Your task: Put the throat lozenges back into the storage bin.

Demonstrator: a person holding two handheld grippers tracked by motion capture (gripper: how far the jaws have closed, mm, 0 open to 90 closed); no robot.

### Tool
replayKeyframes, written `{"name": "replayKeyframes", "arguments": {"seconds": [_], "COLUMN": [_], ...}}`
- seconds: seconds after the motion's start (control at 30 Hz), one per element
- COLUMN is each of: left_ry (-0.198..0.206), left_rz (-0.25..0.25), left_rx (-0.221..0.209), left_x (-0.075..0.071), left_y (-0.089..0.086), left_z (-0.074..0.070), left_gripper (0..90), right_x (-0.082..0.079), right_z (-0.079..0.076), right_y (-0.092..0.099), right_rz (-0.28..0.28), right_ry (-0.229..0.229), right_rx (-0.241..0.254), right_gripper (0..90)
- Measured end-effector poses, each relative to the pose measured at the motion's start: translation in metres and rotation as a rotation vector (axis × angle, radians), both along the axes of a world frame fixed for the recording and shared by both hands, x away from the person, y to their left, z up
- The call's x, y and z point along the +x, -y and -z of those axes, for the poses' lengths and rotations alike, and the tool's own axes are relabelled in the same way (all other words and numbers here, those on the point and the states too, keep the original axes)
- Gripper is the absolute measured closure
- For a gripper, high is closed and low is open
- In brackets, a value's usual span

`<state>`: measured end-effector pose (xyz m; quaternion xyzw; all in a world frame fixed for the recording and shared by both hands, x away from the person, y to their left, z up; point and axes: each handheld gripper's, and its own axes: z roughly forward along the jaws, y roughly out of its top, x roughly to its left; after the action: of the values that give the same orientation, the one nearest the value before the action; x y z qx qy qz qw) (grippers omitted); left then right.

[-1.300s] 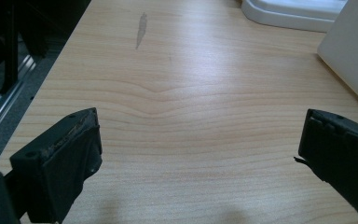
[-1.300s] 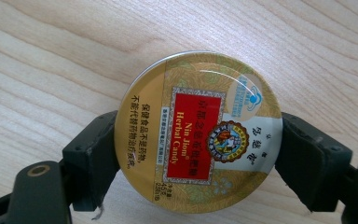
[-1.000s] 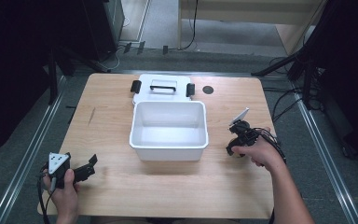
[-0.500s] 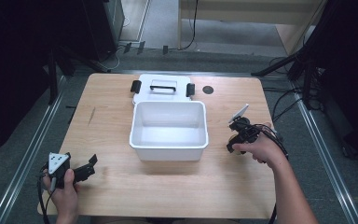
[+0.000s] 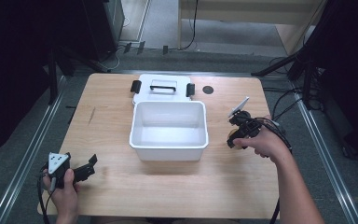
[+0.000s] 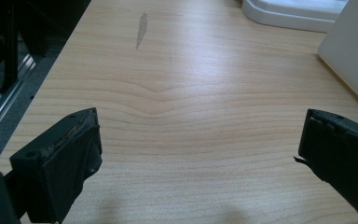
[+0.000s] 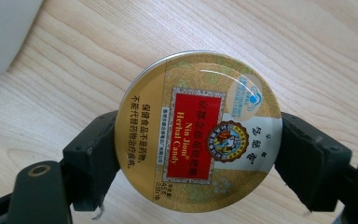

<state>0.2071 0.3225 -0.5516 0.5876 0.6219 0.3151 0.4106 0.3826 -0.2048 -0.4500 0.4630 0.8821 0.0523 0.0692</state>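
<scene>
Golden candy tin (image 7: 197, 132) between right tool (image 7: 198, 158) pads

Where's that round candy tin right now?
The candy tin is clamped between the right gripper's jaws, above the table just right of the white bin.

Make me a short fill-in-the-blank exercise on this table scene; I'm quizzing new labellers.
1. The right tool is shut on a round candy ____.
2. The left tool has its jaws ____ over bare table.
3. The white bin in the middle of the table is ____ inside.
4. The white lid lies just ____ the bin, seen from the person.

Missing words: tin; open; empty; behind
</scene>
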Motion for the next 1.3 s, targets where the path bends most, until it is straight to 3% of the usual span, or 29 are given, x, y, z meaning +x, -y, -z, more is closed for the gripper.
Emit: {"name": "replayKeyframes", "arguments": {"seconds": [0.6,1.0,1.3], "left_ry": [0.0,-0.001,0.002], "left_rz": [0.0,0.003,0.001], "left_rx": [-0.001,-0.008,-0.012], "left_x": [0.0,0.0,0.0], "left_y": [0.0,-0.001,-0.001], "left_z": [0.0,0.0,0.0], "left_gripper": [0.0,0.0,0.0], "right_x": [0.002,0.007,0.007], "right_z": [-0.039,-0.072,-0.081], "right_y": [-0.014,-0.033,-0.048], "right_rz": [-0.061,-0.097,-0.127], "right_ry": [0.02,0.04,0.031], "right_rx": [0.004,0.006,0.011], "right_gripper": [20.6,20.6,20.6]}}
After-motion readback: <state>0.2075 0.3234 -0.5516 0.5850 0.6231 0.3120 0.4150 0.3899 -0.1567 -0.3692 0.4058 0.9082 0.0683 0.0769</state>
